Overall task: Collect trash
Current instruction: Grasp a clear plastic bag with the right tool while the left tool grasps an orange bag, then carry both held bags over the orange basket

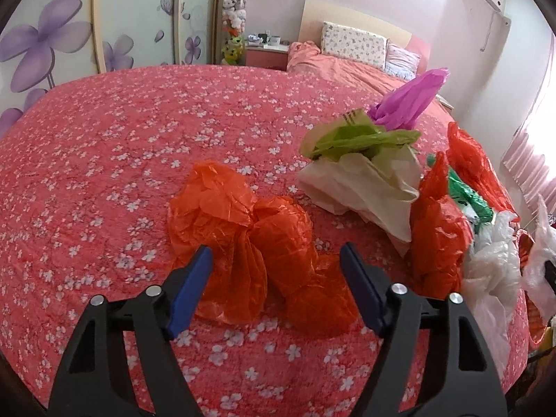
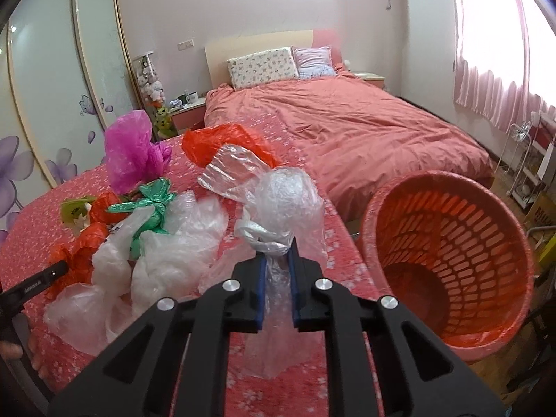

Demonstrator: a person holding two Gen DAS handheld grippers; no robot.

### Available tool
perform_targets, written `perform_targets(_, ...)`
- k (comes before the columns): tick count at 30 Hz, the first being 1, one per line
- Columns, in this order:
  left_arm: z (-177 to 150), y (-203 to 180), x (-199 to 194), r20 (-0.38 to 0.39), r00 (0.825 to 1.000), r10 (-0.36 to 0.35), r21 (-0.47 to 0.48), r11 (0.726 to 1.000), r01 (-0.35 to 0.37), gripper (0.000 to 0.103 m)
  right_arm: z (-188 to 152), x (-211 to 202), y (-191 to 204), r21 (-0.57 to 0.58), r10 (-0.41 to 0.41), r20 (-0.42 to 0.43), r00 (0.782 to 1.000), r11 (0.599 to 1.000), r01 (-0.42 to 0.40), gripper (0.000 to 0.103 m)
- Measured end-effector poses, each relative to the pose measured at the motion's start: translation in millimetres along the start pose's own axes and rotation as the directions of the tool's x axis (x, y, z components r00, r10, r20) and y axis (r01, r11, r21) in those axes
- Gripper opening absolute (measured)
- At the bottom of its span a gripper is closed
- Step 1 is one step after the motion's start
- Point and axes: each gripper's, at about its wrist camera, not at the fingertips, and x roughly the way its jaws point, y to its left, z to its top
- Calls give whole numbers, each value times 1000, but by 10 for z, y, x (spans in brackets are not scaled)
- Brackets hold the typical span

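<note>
Crumpled orange bag [image 1: 250, 253] on floral bedspread [image 1: 104, 173], translucent, creased

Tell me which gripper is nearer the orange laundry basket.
Right. The right gripper, shut on a clear plastic bag, sits just left of the orange laundry basket. The left gripper hangs open over an orange plastic bag, farther left across the trash pile.
</note>
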Motion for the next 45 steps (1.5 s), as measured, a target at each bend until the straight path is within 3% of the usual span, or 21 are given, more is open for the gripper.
perform_targets(2,23,25,55,-12,1000,6,-17,1000,-6,68,-11,-21,-21,-4,-9,2,1000,1000,9,12)
perform_targets(9,57,65,73,-14,1000,0,-11,1000,0,34,-42,-80,-90,1,-23,7,1000,1000,23,12)
perform_targets(11,64,74,27,-6,1000,-6,-1,1000,6,31,-39,-113,-111,5,-24,12,1000,1000,24,12)
perform_targets(22,64,-95,-383,64,996,-66,32,997,64,28,-68,-321,-202,16,-27,47,999,1000,26,12)
perform_targets(31,114,-626,-961,160,971,-180,137,978,159,28,-43,-572,-355,39,-38,95,995,999,34,12)
perform_targets(37,69,-1108,-1169,165,945,-283,229,943,243,28,-28,-730,-544,67,-60,125,990,996,52,13)
perform_targets(45,-59,-1725,-1117,102,917,-386,330,882,335,28,-39,-834,-822,108,-101,138,985,990,87,13)
